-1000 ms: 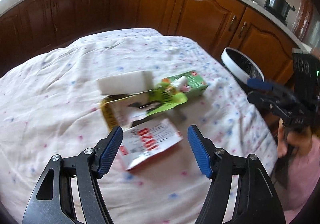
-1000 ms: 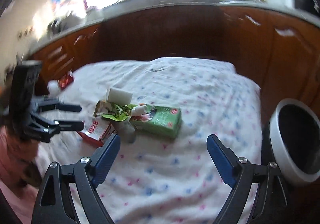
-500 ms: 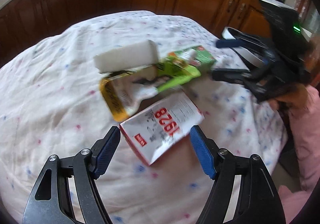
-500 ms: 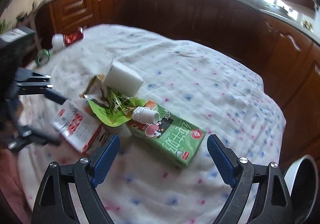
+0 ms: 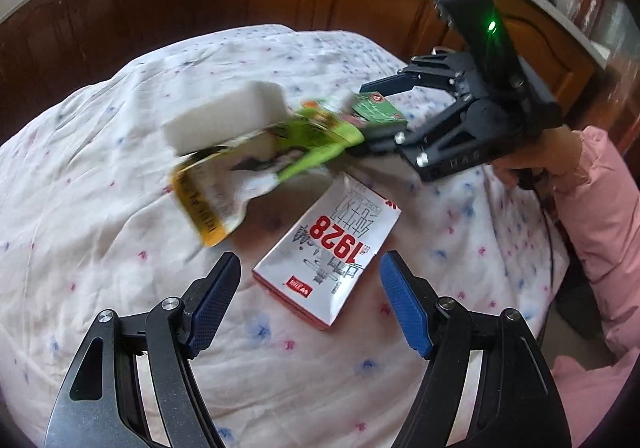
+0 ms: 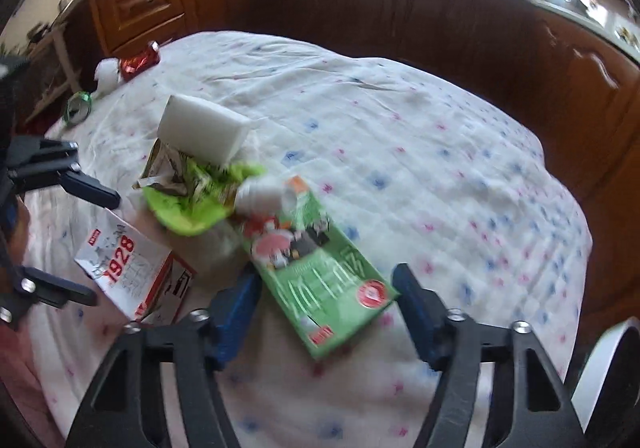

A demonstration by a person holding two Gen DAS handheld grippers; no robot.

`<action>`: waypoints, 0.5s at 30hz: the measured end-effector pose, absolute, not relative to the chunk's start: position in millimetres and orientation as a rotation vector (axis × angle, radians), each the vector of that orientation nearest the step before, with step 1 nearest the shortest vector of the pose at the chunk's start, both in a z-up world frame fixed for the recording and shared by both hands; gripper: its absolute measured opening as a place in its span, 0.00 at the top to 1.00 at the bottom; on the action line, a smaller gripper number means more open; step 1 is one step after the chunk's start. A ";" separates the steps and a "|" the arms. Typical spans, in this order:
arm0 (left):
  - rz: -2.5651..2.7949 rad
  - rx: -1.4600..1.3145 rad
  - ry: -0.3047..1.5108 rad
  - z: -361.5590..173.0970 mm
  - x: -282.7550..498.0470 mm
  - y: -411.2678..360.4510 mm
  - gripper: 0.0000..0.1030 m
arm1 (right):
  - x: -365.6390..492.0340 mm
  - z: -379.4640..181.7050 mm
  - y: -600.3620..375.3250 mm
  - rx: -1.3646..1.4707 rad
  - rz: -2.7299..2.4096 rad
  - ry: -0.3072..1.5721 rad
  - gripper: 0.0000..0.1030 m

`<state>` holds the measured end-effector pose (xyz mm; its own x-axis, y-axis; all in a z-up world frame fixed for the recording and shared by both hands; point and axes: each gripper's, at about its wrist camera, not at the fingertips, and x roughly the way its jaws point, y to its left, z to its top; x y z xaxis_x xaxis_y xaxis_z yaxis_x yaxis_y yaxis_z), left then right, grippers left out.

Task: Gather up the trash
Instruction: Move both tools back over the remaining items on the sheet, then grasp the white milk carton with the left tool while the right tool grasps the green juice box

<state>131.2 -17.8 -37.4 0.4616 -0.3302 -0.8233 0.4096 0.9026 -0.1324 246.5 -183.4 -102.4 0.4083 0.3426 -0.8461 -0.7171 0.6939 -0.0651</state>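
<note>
I see a table covered by a white quilted cloth [image 6: 400, 120] dotted with small pink and blue flowers, wrinkled in places. Near the middle lies a cluster of rubbish: a white foam block [image 6: 200, 134] at the far side, a crumpled green and yellow wrapper [image 6: 188, 196] just in front of it, and a green drink carton [image 6: 324, 272] with a white cap lying flat. Beside these a white packet printed 1928 [image 5: 332, 252] rests on the cloth. At the far left edge sit a red foil piece [image 6: 140, 60], a white lump [image 6: 106, 74] and a green ring [image 6: 78, 108].
</note>
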 end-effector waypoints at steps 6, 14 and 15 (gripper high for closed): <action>-0.457 0.116 0.989 -44.4 138.3 -29.6 0.28 | 222.6 -95.2 -228.7 -0.257 0.570 1.012 0.39; -0.468 0.150 1.059 -57.5 135.2 -49.5 0.44 | 182.0 -89.2 -269.2 -0.065 0.415 1.087 0.30; -0.469 0.159 1.056 -57.5 134.2 -52.0 0.44 | 179.9 -86.5 -267.1 -0.070 0.437 1.067 0.25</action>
